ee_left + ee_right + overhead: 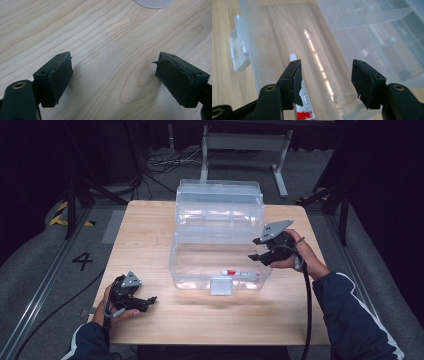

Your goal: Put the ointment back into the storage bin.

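Over the clear box [220, 260] on the counter [150, 235], right claw [260, 249] spread, nothing between its jaws; glue tube [304, 105] lies on the box floor below. Left claw [150, 301] spread, near the counter's front-left edge.

In the right gripper view, the near black finger [293, 82] is covering the middle of the white tube [305, 106], and the bottom edge is cutting off its red end, so the print on it is staying unreadable. In the high view the tube [240, 272] is showing too small to read. The compartments of the clear box [372, 30] are blurring into glare; a dark spot inside is perhaps a small part. In the left gripper view the top edge is cutting off a pale round shape [153, 3], leaving it unidentifiable.
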